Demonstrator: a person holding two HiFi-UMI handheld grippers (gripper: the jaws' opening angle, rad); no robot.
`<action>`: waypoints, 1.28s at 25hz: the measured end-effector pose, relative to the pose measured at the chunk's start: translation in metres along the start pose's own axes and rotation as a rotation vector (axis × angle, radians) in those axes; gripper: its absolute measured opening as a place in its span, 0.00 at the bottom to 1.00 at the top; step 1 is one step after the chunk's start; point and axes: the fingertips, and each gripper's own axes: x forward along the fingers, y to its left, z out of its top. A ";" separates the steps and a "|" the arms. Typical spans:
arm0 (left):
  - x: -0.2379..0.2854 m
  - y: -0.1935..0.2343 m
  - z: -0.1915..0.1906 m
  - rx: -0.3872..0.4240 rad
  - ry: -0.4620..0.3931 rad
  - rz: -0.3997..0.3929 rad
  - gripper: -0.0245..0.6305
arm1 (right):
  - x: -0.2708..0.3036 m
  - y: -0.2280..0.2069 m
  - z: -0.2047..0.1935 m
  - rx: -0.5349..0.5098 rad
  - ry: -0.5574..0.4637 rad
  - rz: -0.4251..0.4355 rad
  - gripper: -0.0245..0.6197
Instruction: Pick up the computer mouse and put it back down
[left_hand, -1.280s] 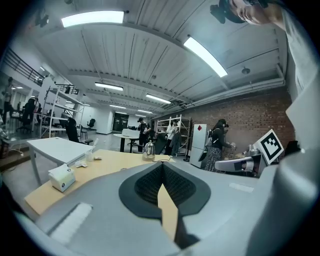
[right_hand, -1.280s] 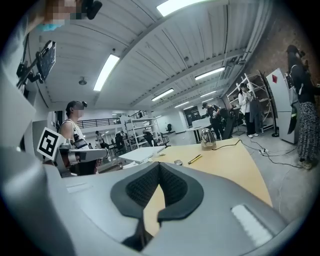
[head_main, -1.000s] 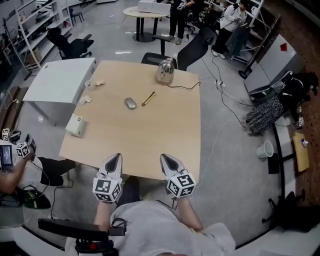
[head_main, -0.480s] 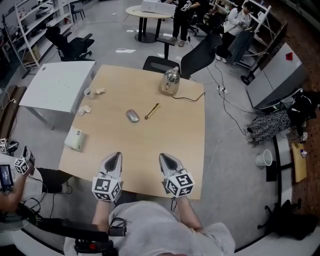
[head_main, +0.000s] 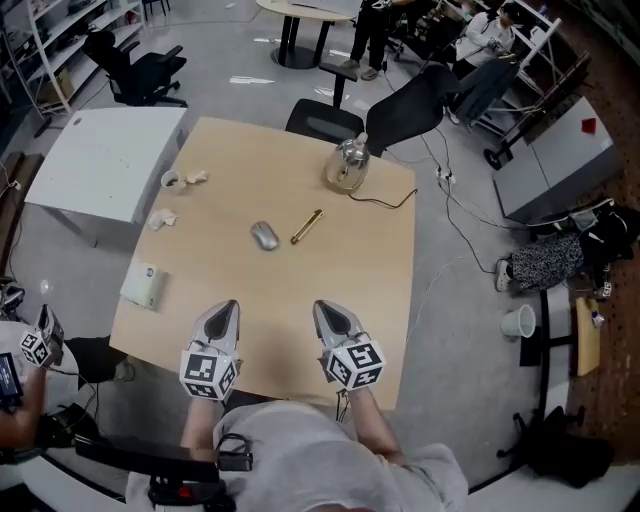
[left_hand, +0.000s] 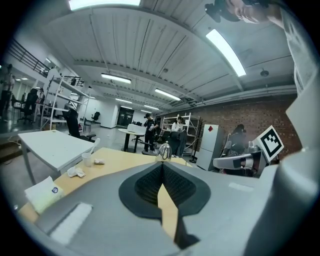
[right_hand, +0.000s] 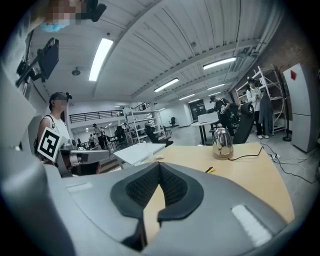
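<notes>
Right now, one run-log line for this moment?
phase: pre-grasp | left tongs: shut, empty | right tongs: shut, empty | computer mouse: on table, untouched

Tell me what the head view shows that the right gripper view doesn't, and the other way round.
Only the head view: the computer mouse lying in the middle of the wooden table, and the white box near the table's left edge. Only the right gripper view: the ceiling light strips and, up close, the right gripper with its jaws shut together and nothing between them. Both: the table, the metal kettle with its cord, and the brass-coloured stick.
</notes>
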 end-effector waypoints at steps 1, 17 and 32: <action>0.002 0.005 -0.001 -0.006 0.003 0.001 0.07 | 0.006 -0.001 0.000 -0.002 0.006 0.001 0.05; 0.054 0.078 -0.033 -0.067 0.102 0.034 0.07 | 0.107 -0.012 -0.015 -0.033 0.093 0.034 0.05; 0.094 0.120 -0.078 -0.115 0.183 0.020 0.07 | 0.180 -0.034 -0.055 -0.034 0.204 0.041 0.05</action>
